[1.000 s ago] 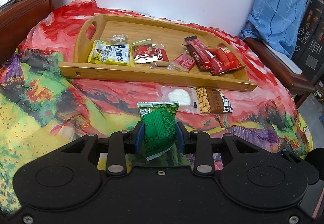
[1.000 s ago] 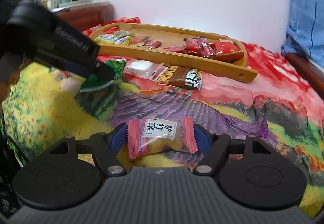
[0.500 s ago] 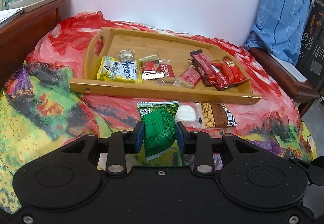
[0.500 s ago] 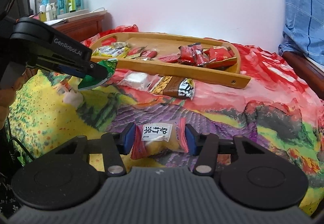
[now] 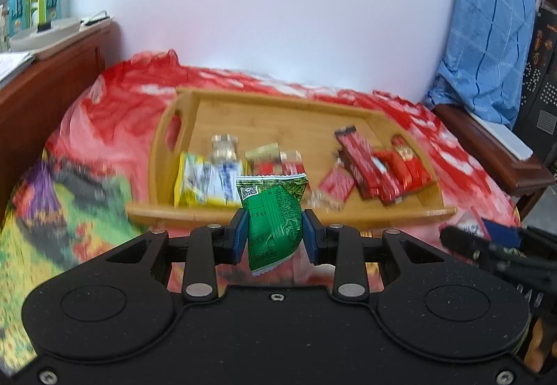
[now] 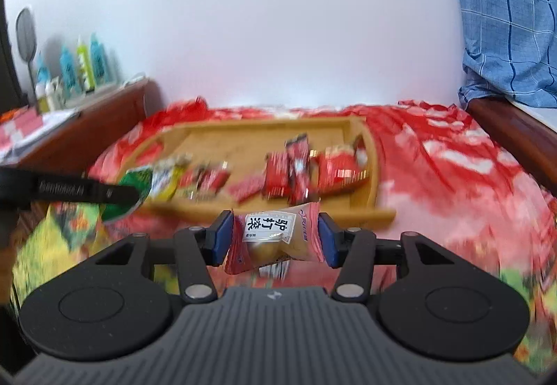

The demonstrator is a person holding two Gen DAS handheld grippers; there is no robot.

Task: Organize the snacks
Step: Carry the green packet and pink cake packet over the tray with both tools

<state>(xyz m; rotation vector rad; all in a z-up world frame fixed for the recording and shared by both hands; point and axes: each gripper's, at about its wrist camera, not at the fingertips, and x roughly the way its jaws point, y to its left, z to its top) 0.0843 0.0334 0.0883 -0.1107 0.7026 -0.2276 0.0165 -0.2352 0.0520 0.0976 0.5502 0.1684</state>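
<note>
Left wrist: tray rim beyond packet.

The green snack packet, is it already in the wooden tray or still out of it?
Out. The green snack packet is pinched between the left gripper pads, held up in front of the wooden tray, not lying inside it.

Bright, even daylight is seen throughout; the wooden tray and bedspread are smeared by motion blur, and edges are bowed by fisheye distortion.
</note>
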